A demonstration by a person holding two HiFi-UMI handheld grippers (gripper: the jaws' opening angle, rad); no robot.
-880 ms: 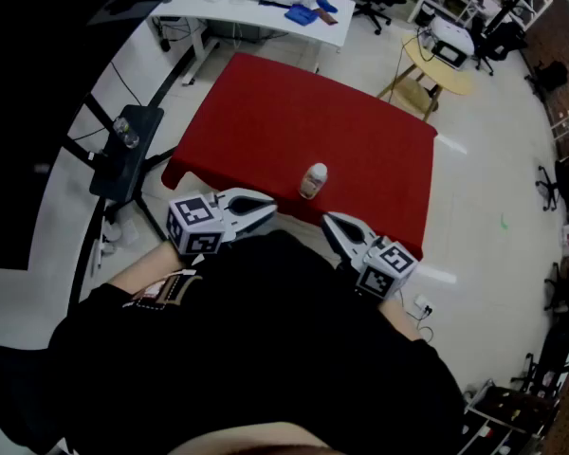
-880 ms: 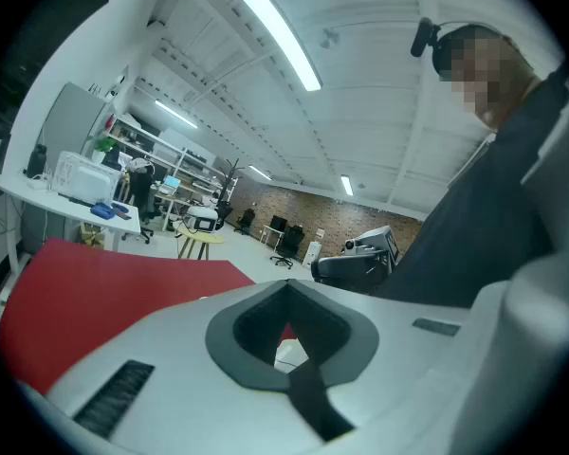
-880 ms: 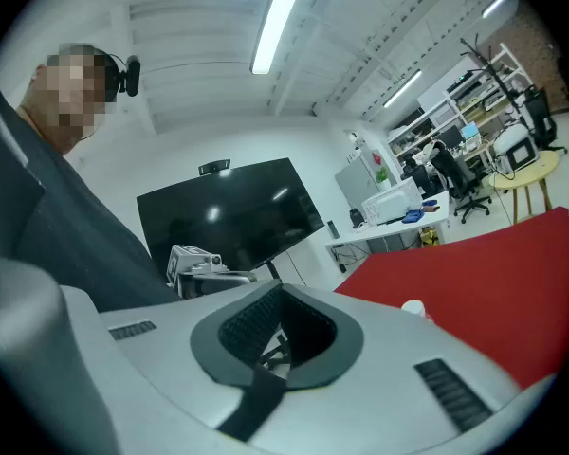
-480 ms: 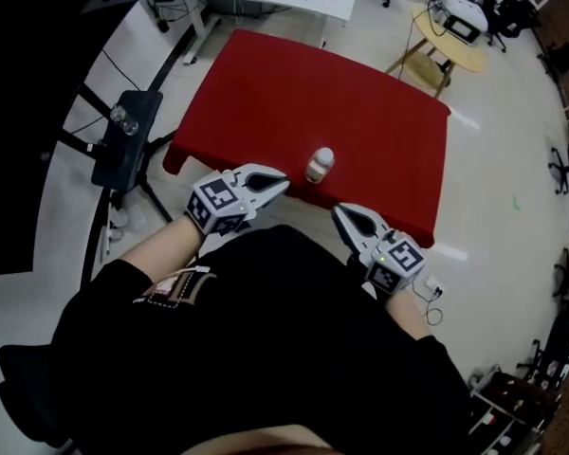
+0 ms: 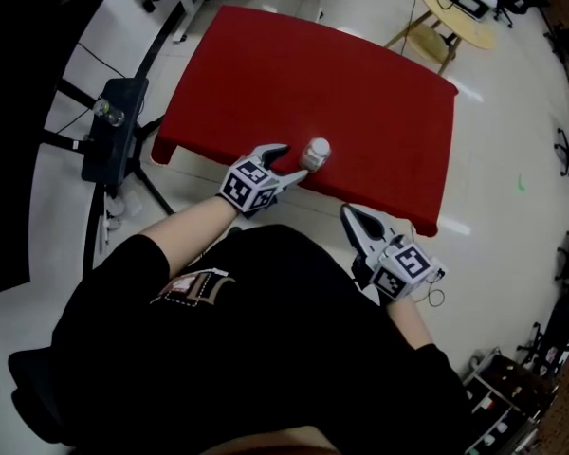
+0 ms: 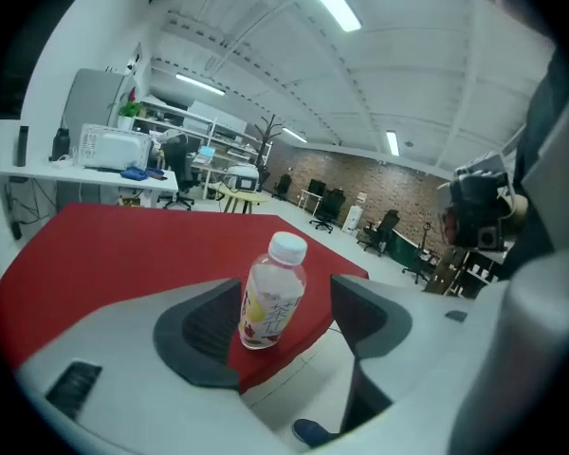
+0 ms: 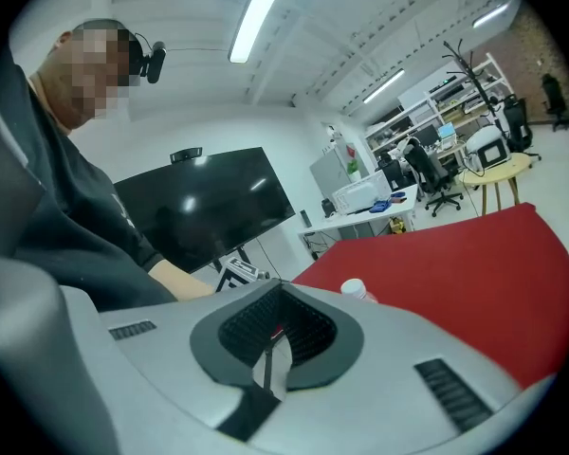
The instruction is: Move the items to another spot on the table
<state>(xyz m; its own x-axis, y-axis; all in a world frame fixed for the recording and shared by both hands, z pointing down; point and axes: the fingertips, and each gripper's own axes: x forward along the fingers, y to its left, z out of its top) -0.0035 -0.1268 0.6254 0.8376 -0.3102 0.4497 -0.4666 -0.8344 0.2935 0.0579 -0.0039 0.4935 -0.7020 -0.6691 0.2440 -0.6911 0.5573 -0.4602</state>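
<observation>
A small clear bottle (image 5: 315,153) with a white cap and a yellow-and-red label stands upright near the front edge of the red table (image 5: 294,74). My left gripper (image 5: 291,162) is at that edge, open, its jaws reaching to either side of the bottle (image 6: 270,292) without pressing on it. In the left gripper view the dark pads (image 6: 204,325) flank the bottle's base. My right gripper (image 5: 349,214) hangs off the table's front right, shut with nothing in it (image 7: 275,339). Over its jaws only the bottle's cap (image 7: 353,289) shows.
A black stand with a tray (image 5: 109,136) is left of the table. A round wooden table (image 5: 455,27) stands beyond the far right corner. A large dark screen (image 7: 204,207) is off to the left. The person's black-sleeved arms fill the lower head view.
My left gripper has moved forward and right, from in front of the table to the bottle, which now sits between its jaws. The right gripper has stayed low at the front right.
</observation>
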